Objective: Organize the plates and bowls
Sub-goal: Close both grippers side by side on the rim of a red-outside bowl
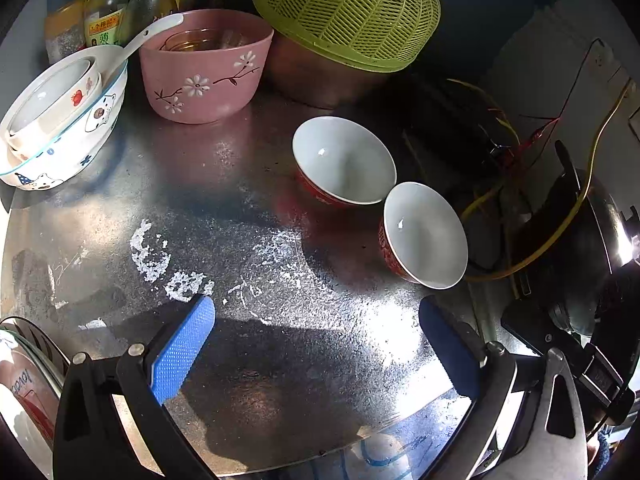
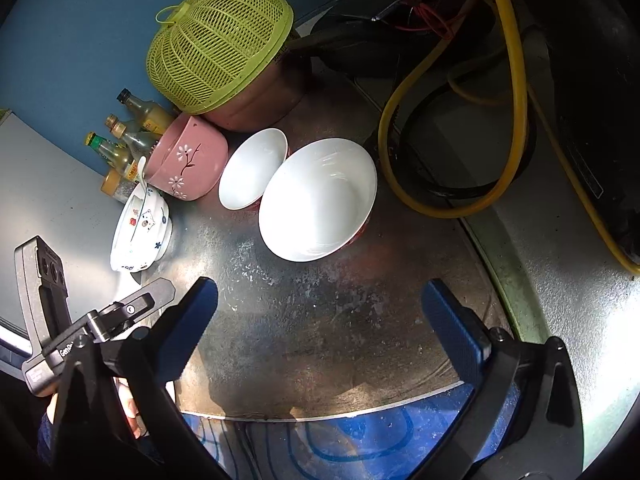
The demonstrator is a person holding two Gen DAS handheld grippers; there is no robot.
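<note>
Two red bowls with white insides stand side by side on the metal counter: the farther bowl and the nearer bowl. A pink flowered bowl holds a glass. A white cartoon-print bowl holds smaller bowls and a white spoon. My left gripper is open above bare counter, short of the red bowls. My right gripper is open too, just in front of the nearer red bowl, nothing between its fingers.
A green plastic basket lies upturned on a brown pot at the back. Bottles stand by the blue wall. Yellow and red cables and a dark appliance crowd the right. The counter's front edge runs close below.
</note>
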